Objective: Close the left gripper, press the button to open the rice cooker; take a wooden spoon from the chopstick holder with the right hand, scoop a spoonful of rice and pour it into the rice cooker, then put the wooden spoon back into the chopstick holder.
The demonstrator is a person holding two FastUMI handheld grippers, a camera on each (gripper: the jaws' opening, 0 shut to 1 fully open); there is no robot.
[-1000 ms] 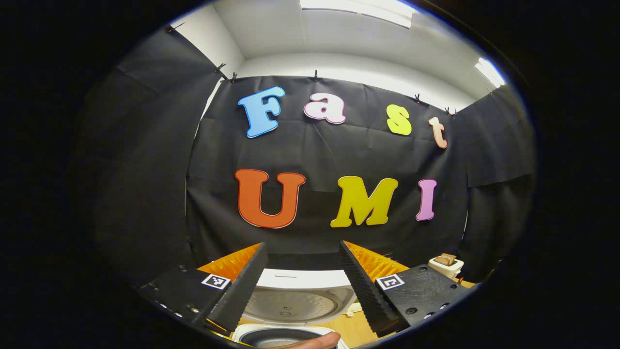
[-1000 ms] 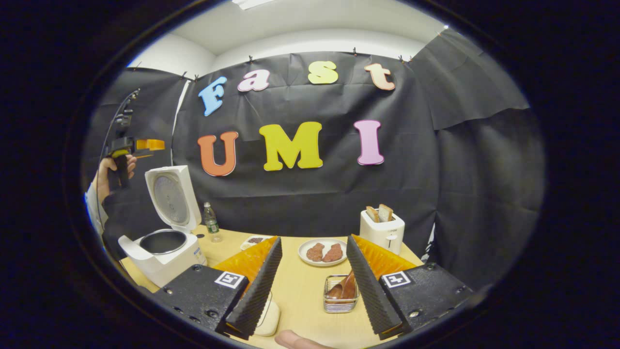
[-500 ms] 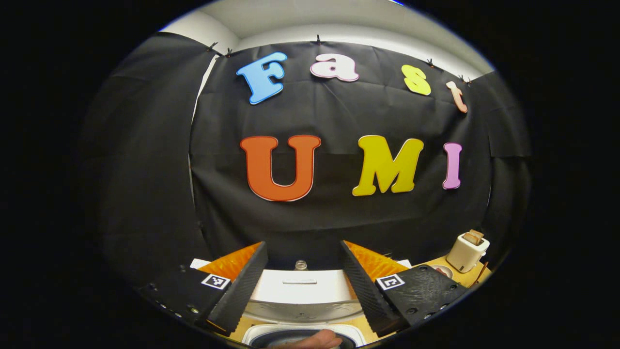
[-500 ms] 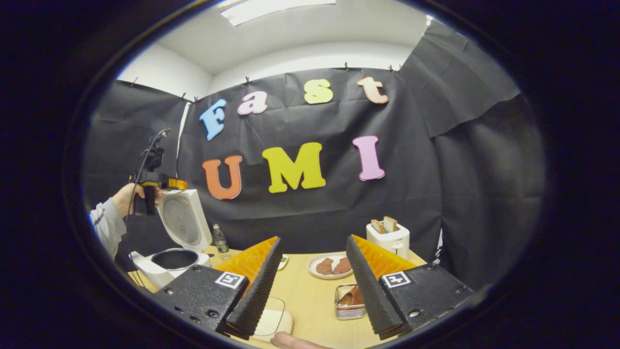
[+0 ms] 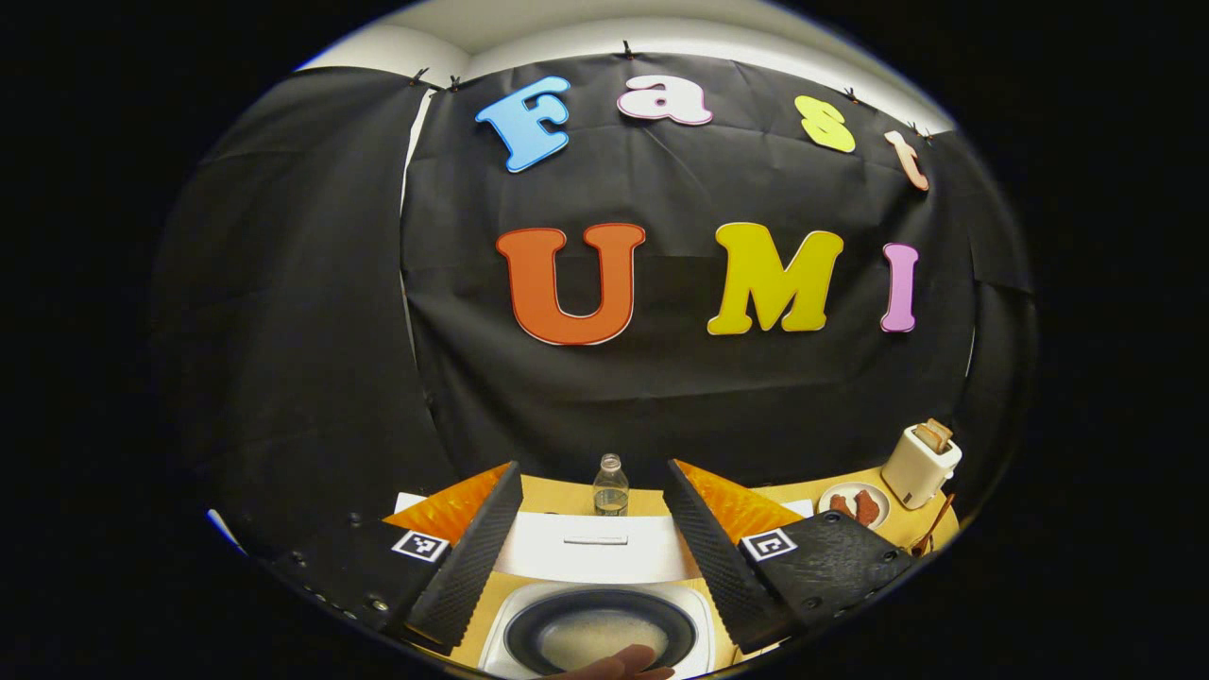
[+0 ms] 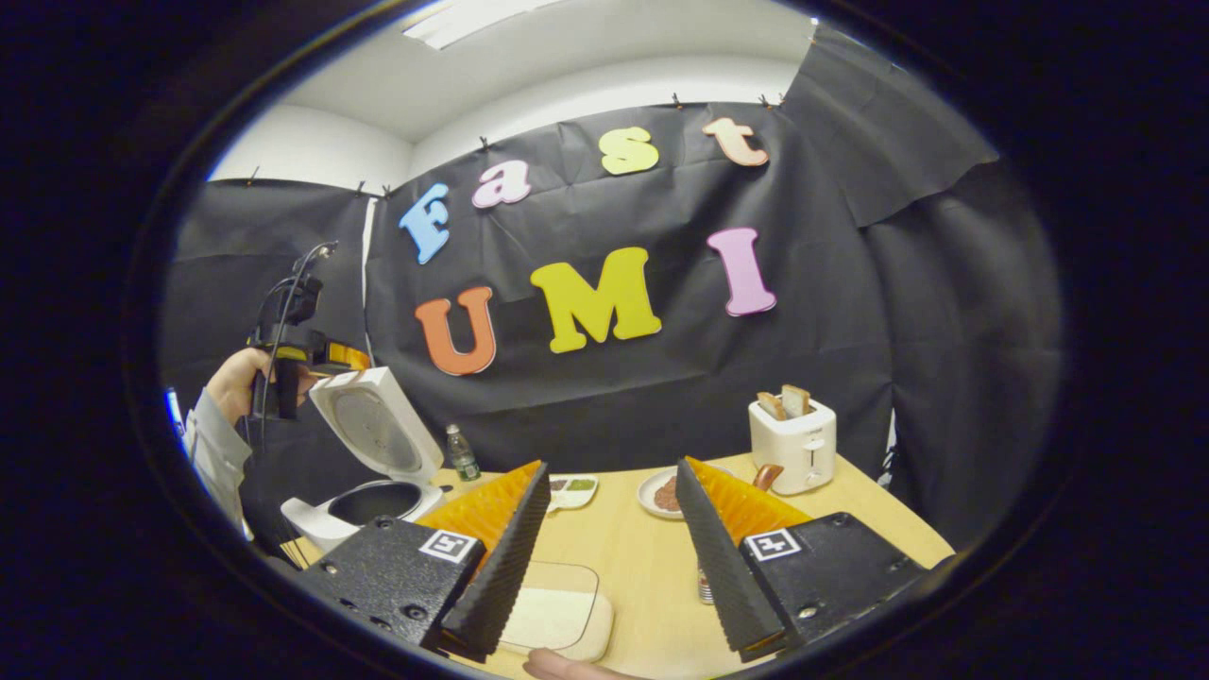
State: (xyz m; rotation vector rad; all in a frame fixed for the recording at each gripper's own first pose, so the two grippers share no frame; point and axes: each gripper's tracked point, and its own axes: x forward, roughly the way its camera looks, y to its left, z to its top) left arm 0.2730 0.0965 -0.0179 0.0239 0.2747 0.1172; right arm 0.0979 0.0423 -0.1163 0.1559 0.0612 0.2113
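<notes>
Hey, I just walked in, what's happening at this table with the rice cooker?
A person holds a gripper in each hand. The rice cooker stands open, lid up, and the left gripper hangs open above its pot. The right gripper is open too, holding nothing, over the table by a flat container of rice. The wooden spoon hasn't been picked up yet; its end peeks out behind a right finger.

Black cloth wall [image 6: 661, 397], white ceiling [image 6: 586, 57] with probably a light panel [image 6: 472, 14], wooden table [image 6: 642, 576]
</notes>
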